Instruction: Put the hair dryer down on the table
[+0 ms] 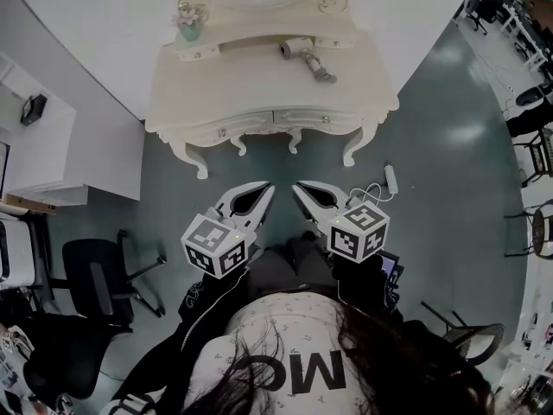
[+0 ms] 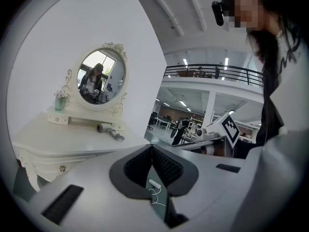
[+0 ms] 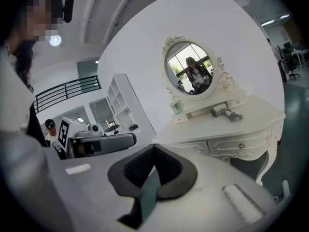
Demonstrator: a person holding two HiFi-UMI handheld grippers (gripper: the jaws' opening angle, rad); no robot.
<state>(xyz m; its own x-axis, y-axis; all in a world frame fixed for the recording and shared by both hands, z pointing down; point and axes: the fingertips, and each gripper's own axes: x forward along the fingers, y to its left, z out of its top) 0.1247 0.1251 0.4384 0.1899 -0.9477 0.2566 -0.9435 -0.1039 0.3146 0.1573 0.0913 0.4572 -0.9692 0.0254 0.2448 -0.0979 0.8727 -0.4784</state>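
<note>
The grey hair dryer (image 1: pixel 307 57) lies on the cream dressing table (image 1: pixel 259 89), its cord bunched beside it, just in front of the mirror shelf. It also shows on the tabletop in the left gripper view (image 2: pixel 107 130) and the right gripper view (image 3: pixel 223 112). Both grippers hang over the floor in front of the table, well short of it. My left gripper (image 1: pixel 268 186) is shut with nothing in it, its pads (image 2: pixel 161 166) meeting at the tips. My right gripper (image 1: pixel 296 186) is shut and empty too, with its pads (image 3: pixel 166 166) together.
An oval mirror (image 3: pixel 189 74) stands at the back of the table, with a small green vase (image 1: pixel 189 29) on the shelf at its left. A white power strip (image 1: pixel 390 178) with a cable lies on the floor at the right. A black office chair (image 1: pixel 95 285) and a white cabinet (image 1: pixel 60 137) stand at the left.
</note>
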